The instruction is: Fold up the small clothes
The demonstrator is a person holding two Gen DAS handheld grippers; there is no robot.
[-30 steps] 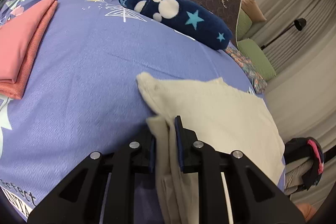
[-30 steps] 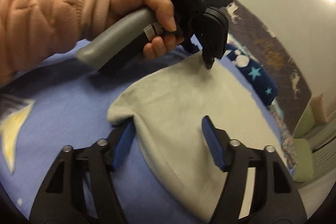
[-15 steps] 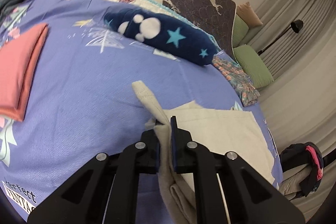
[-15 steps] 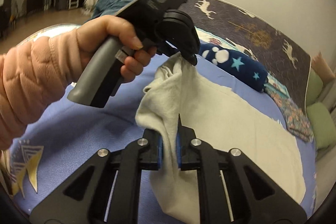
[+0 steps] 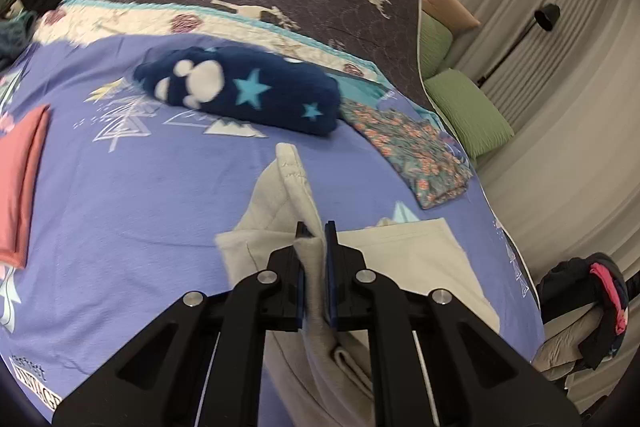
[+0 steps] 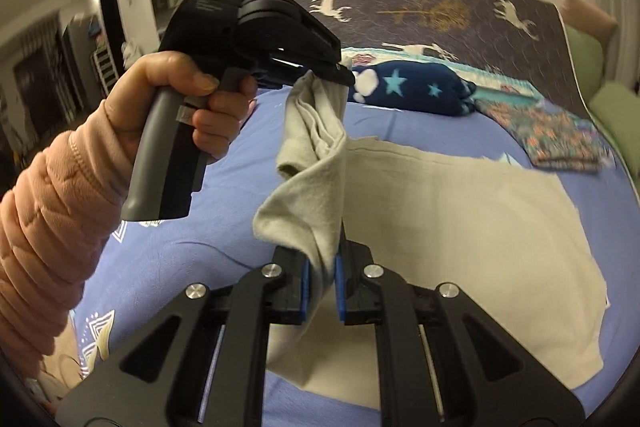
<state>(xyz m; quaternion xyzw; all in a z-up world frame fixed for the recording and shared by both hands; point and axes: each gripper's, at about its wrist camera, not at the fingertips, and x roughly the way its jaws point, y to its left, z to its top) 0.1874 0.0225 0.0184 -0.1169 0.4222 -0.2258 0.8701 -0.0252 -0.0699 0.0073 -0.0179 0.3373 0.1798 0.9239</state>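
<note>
A cream-beige cloth garment (image 6: pixel 460 211) lies on the purple bedsheet (image 5: pixel 120 211), its near edge lifted. My left gripper (image 5: pixel 315 231) is shut on one corner of the garment (image 5: pixel 288 195), held above the bed. In the right wrist view the left gripper (image 6: pixel 340 75) shows at upper centre, with the cloth hanging from it. My right gripper (image 6: pixel 322 267) is shut on the other near corner of the garment. The lifted edge stretches between the two grippers.
A navy star-patterned rolled blanket (image 5: pixel 244 91) lies across the bed behind the garment. A folded pink garment (image 5: pixel 18 179) sits at the left. A floral cloth (image 5: pixel 412 151) lies at the right, with green pillows (image 5: pixel 468 111) beyond. A chair with clothes (image 5: pixel 580 311) stands off the bed's right side.
My right gripper went from open around the garment's edge to shut on it. Both grippers have lifted the near edge of the garment off the bed.
</note>
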